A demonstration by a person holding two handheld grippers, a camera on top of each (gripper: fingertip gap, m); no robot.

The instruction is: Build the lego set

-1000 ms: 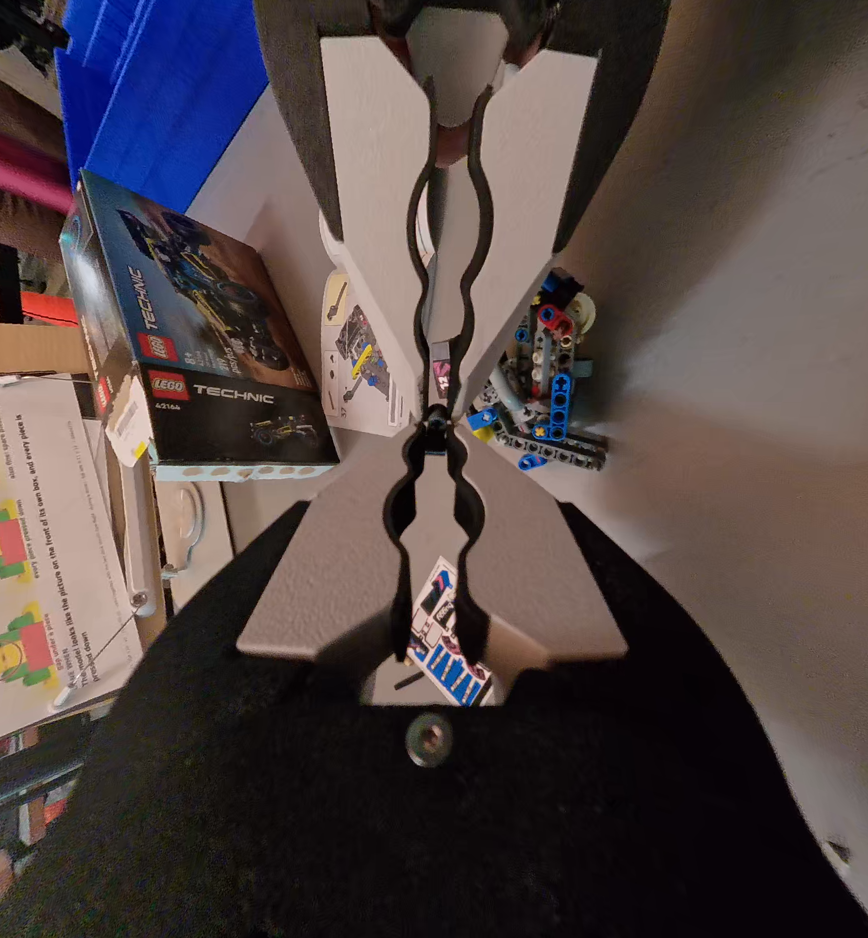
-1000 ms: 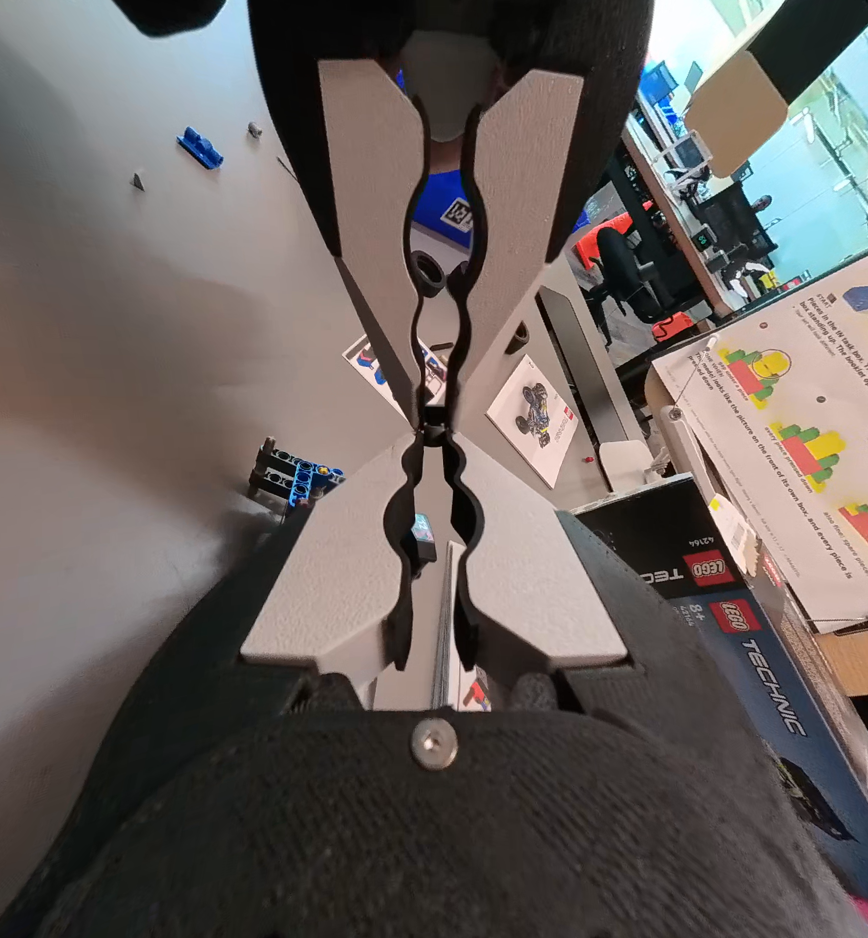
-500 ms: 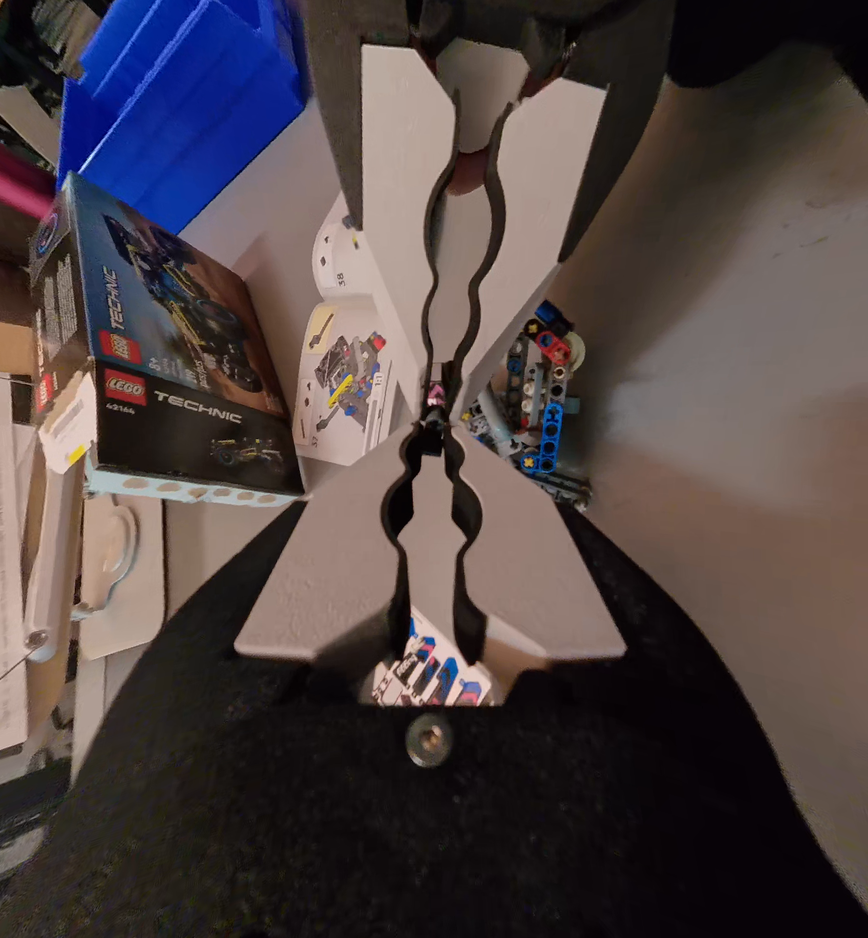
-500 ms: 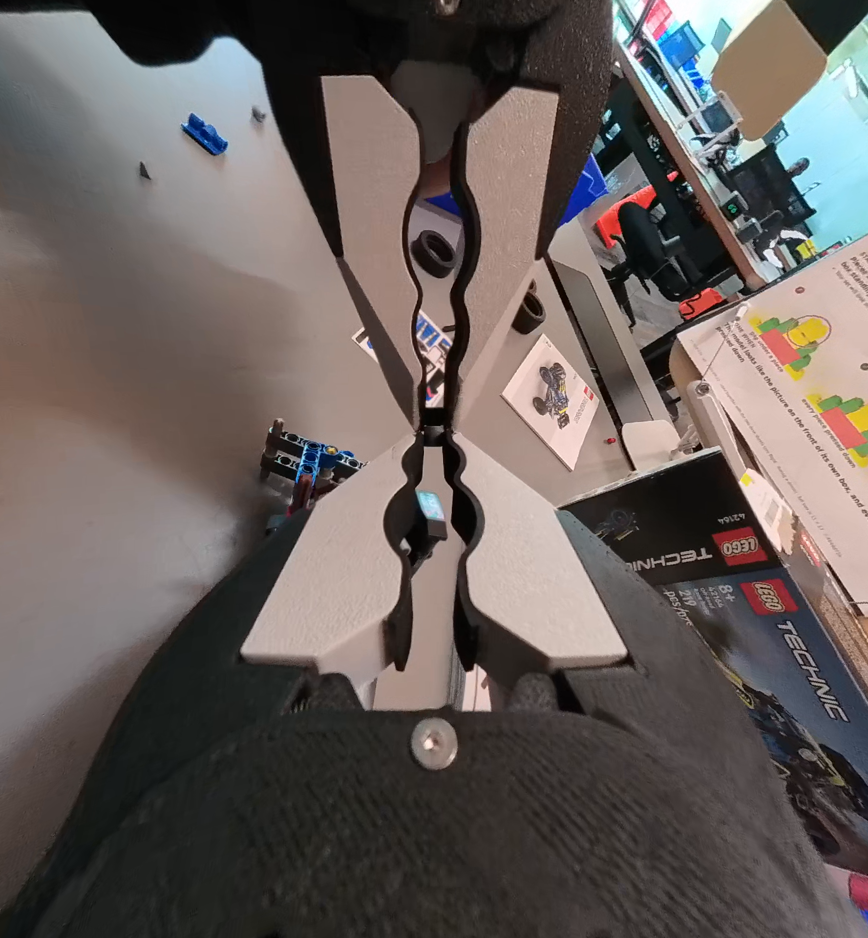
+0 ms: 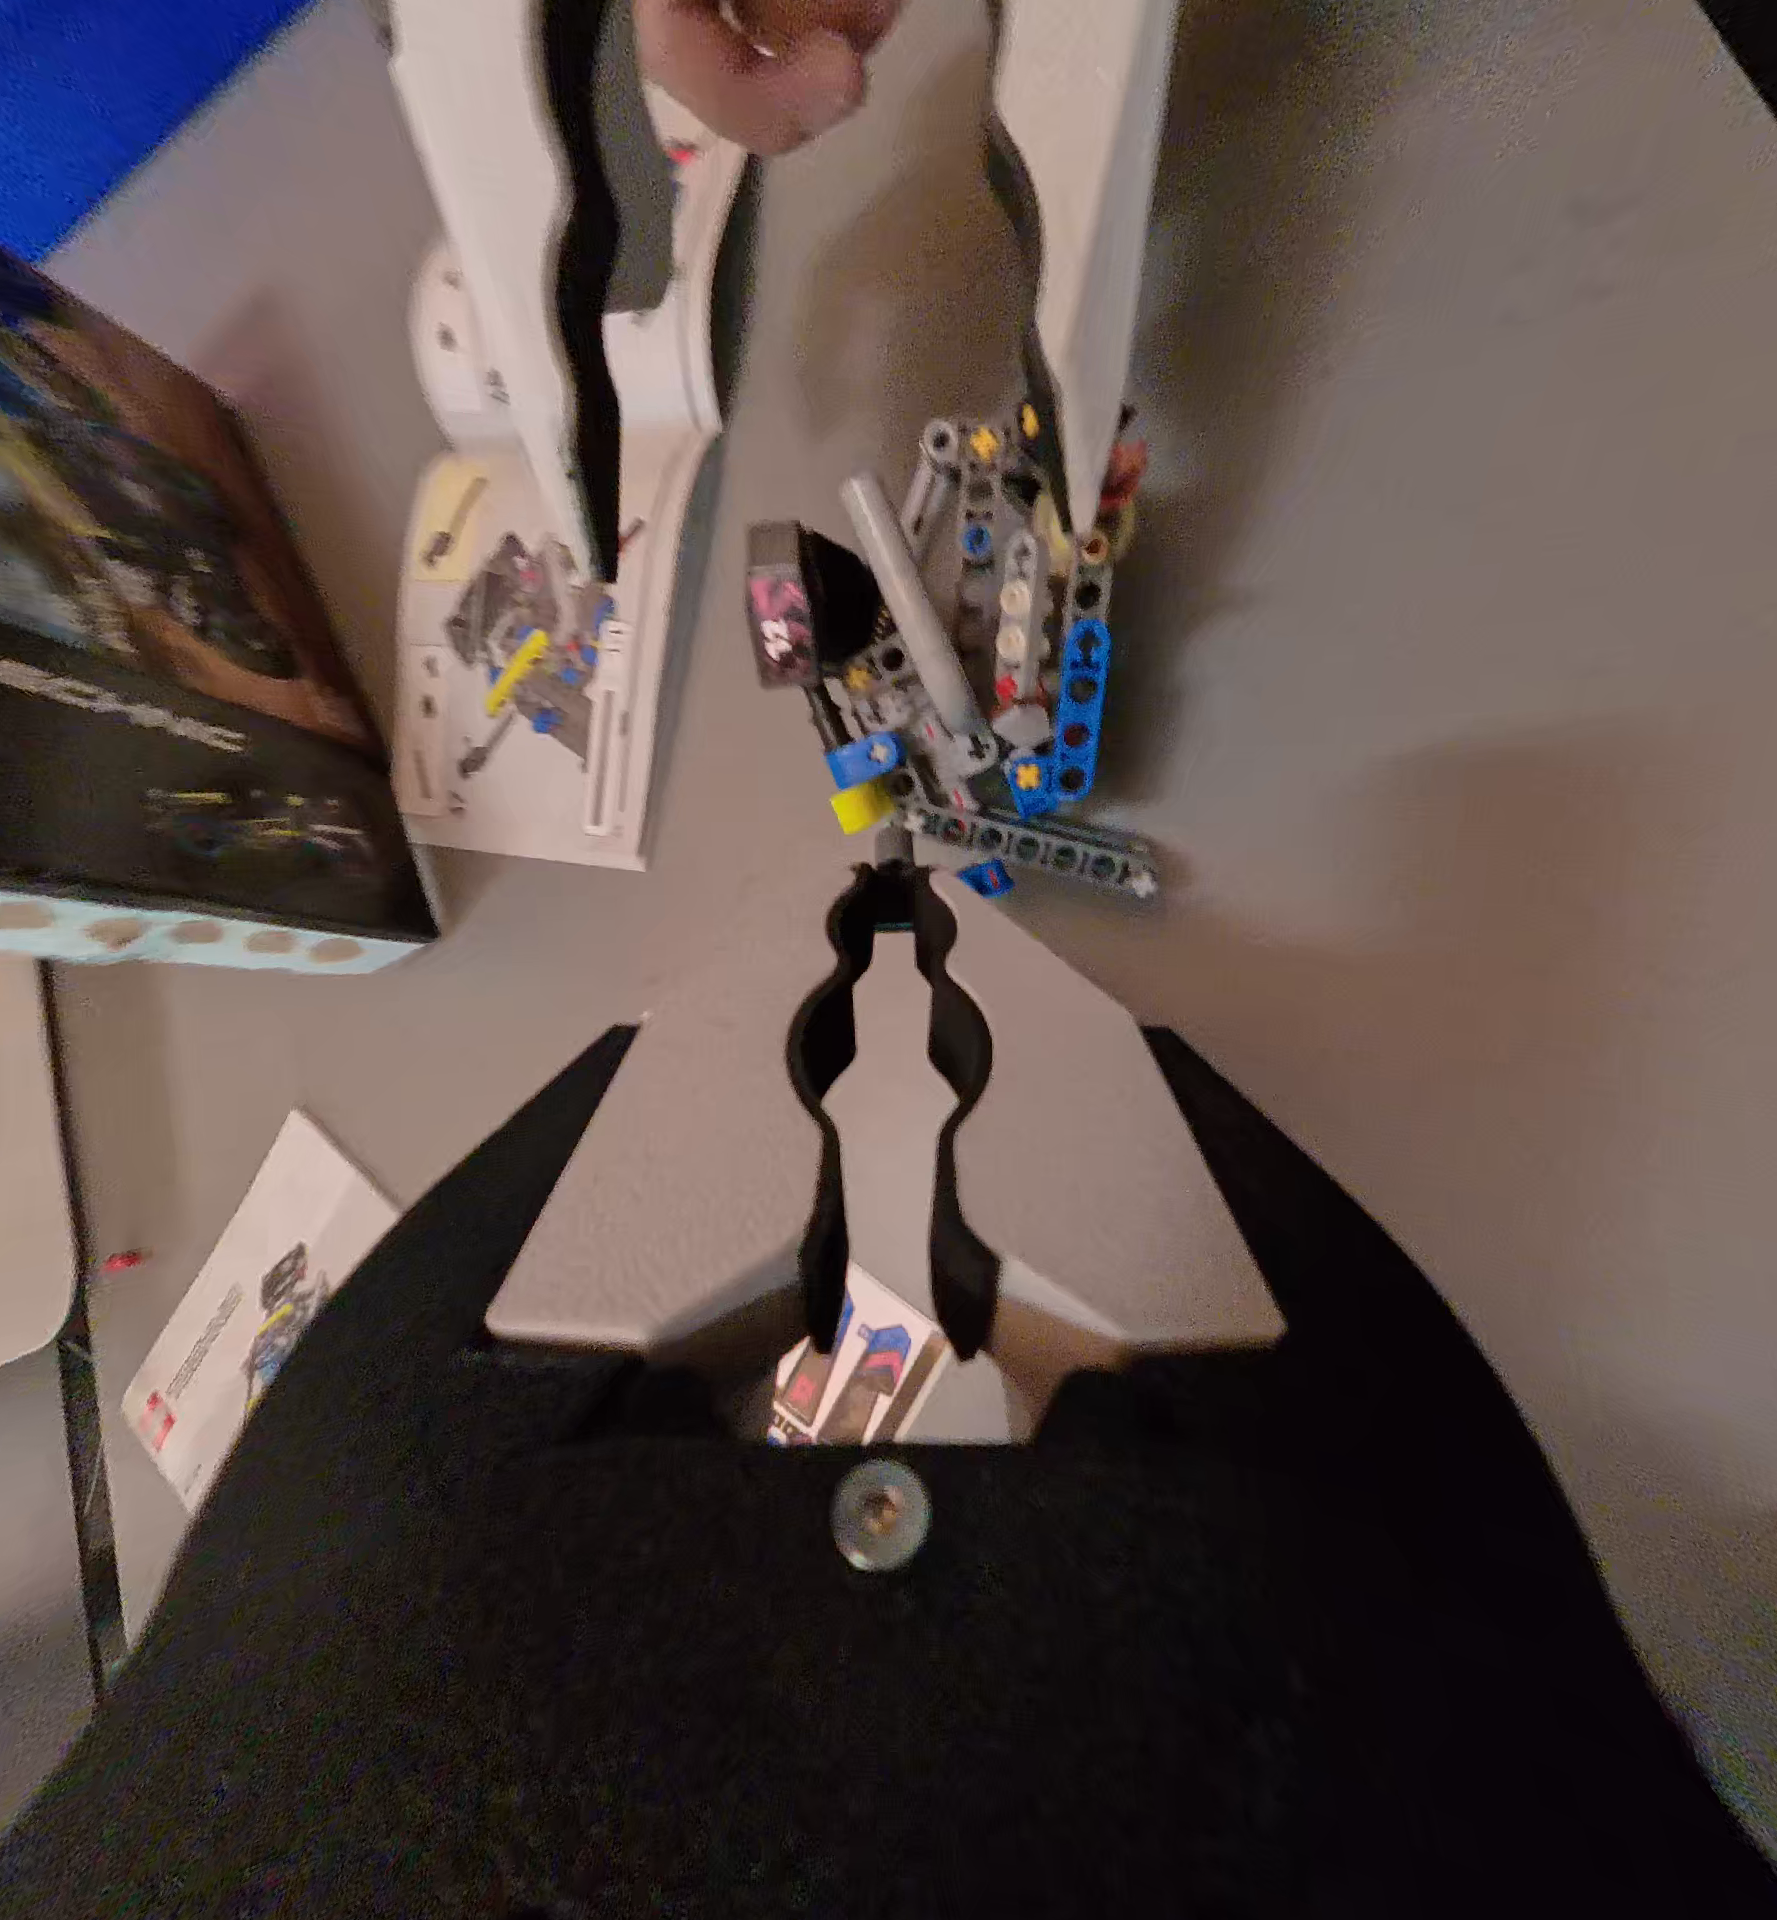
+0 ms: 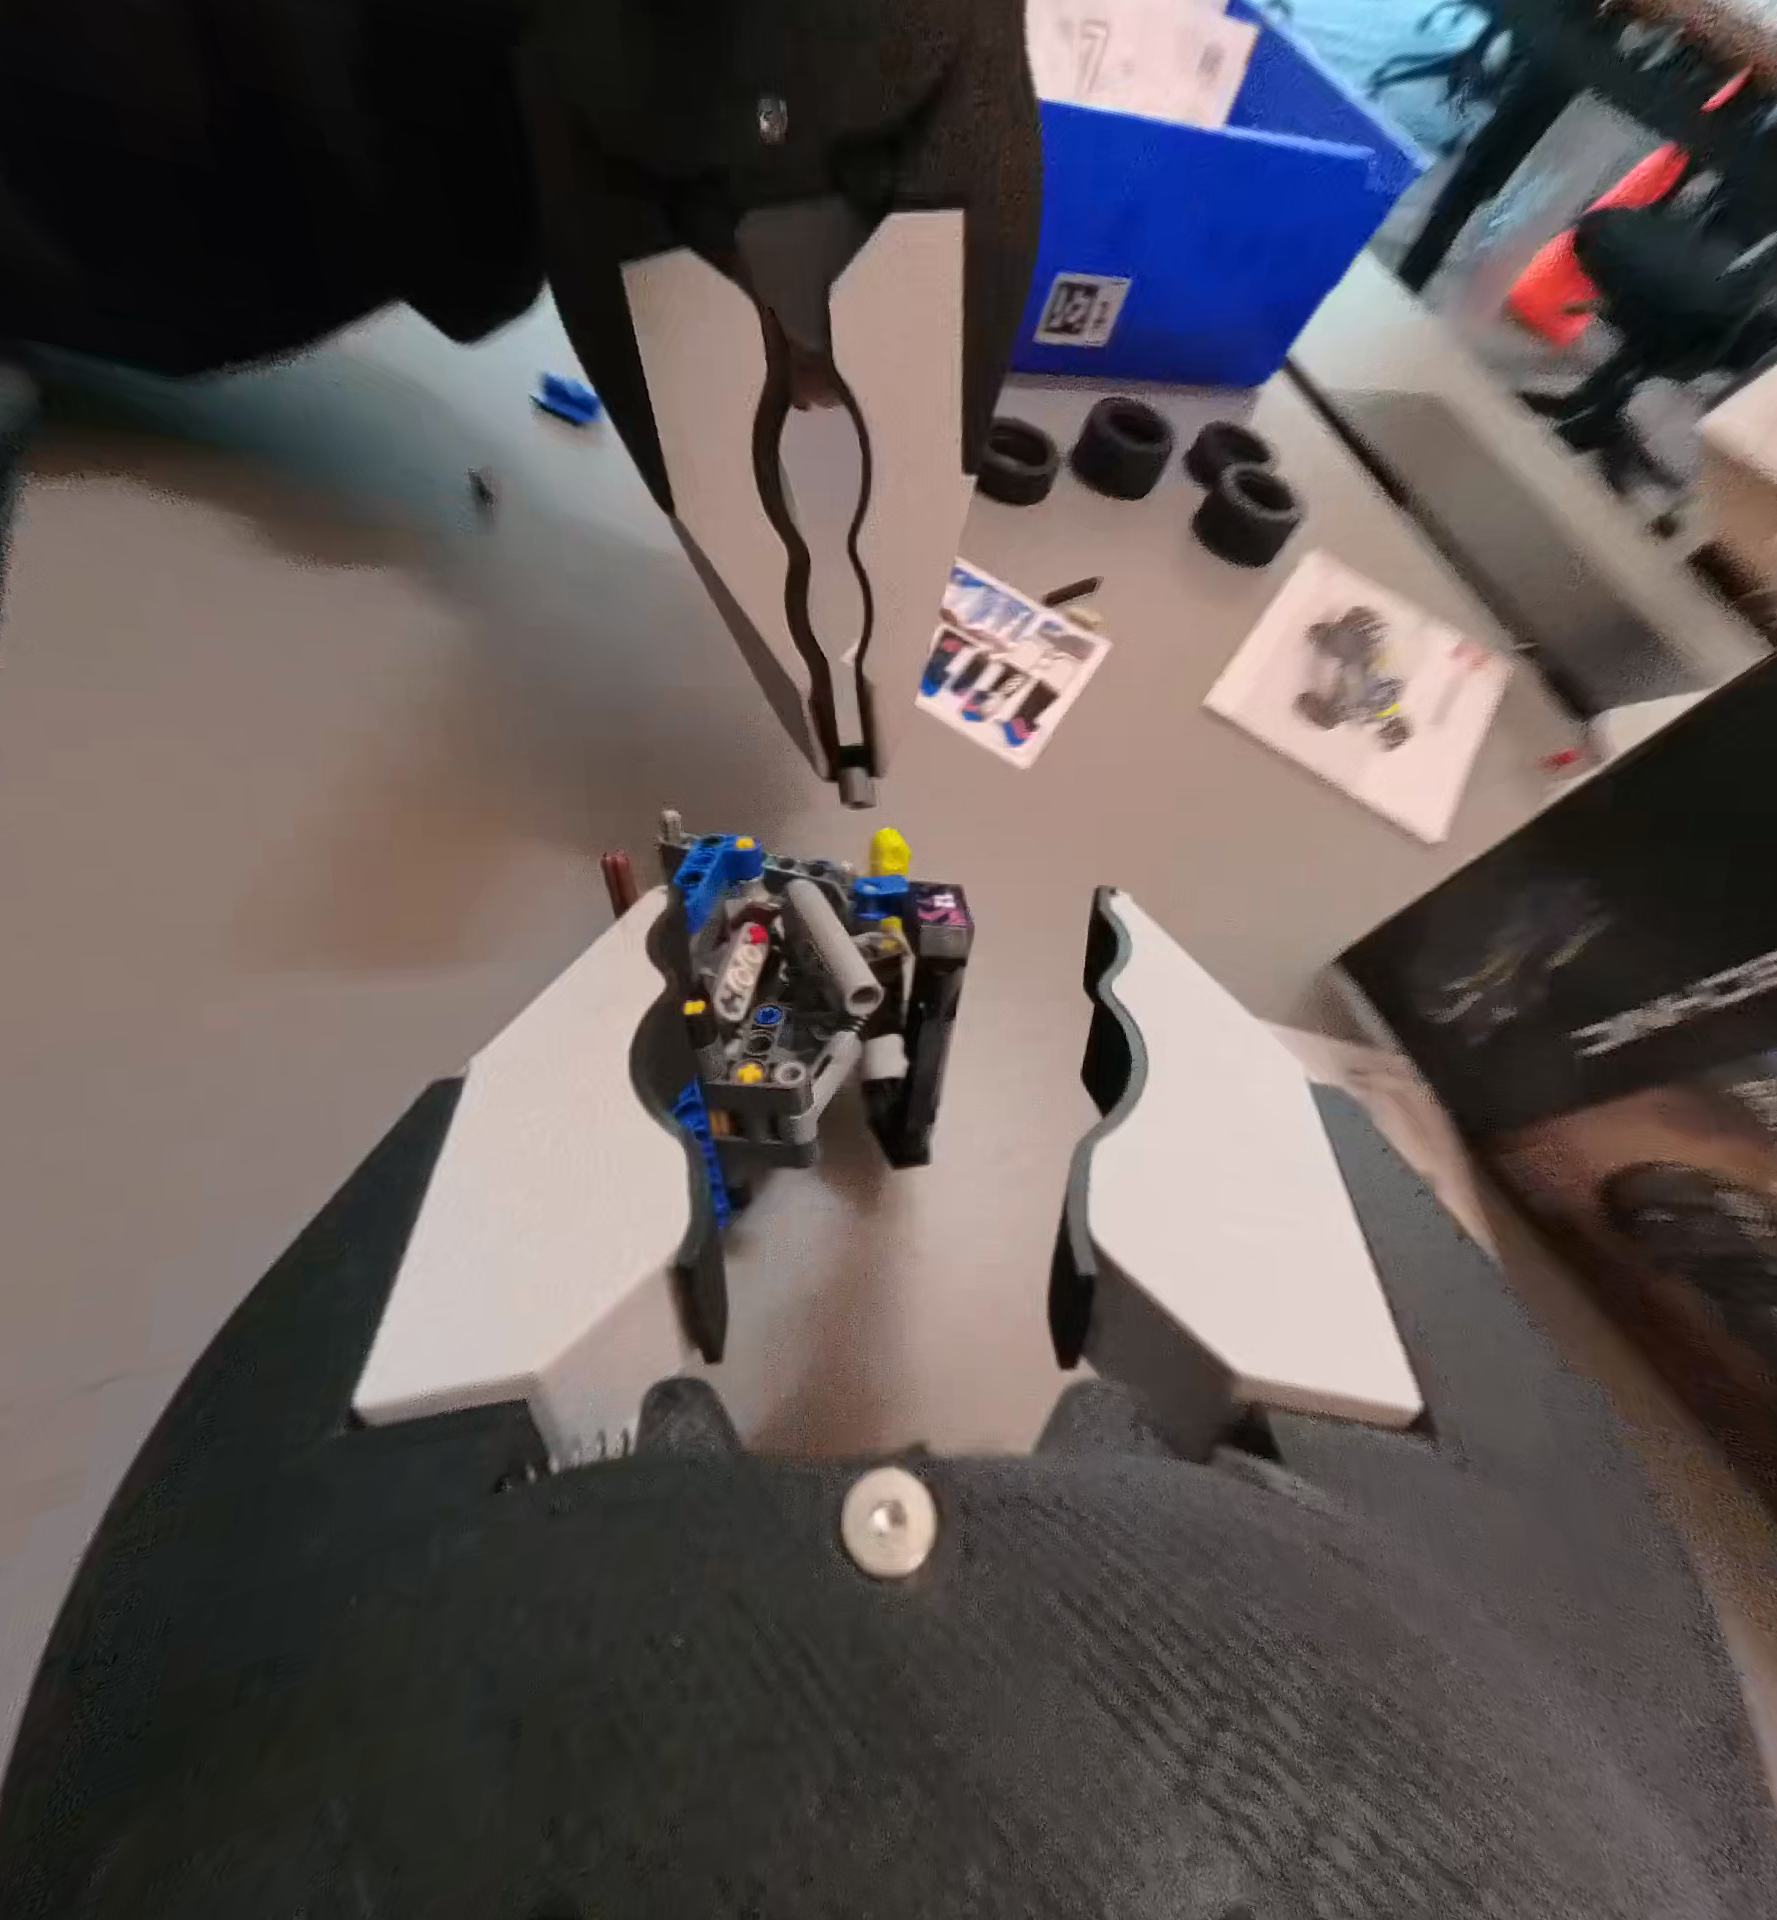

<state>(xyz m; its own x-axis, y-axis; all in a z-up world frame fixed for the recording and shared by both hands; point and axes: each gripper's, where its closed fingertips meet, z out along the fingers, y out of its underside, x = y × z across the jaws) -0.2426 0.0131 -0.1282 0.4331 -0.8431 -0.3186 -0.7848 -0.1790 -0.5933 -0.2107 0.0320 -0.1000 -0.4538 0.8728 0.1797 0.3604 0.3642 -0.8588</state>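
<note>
My left gripper (image 5: 889, 899) is shut on a small grey peg (image 5: 894, 847) that sticks out of its fingertips. The right wrist view shows this from the far side, with the peg (image 6: 856, 787) just above a small brick model. The model (image 5: 977, 665) is grey, blue and black with a yellow part and stands on the grey table. My right gripper (image 6: 879, 902) is open wide around the model (image 6: 790, 997). The model stands close to its left finger (image 6: 655, 1039) and well clear of the right finger (image 6: 1112, 1039). In the left wrist view the open right gripper (image 5: 832, 540) reaches in from above.
A dark set box (image 5: 136, 675) lies left of the model, with an open instruction booklet (image 5: 520, 665) beside it. A sticker sheet (image 6: 1009, 665), a leaflet (image 6: 1362, 686), several black tyres (image 6: 1123, 447) and a blue bin (image 6: 1175, 239) lie beyond. A small blue piece (image 6: 564, 395) lies far left. The grippers' ends are close to 6 centimetres from one another.
Both grippers were shut tip to tip on a small piece. The right one has let go, opened wide and dropped around the model. The left one still holds the peg.
</note>
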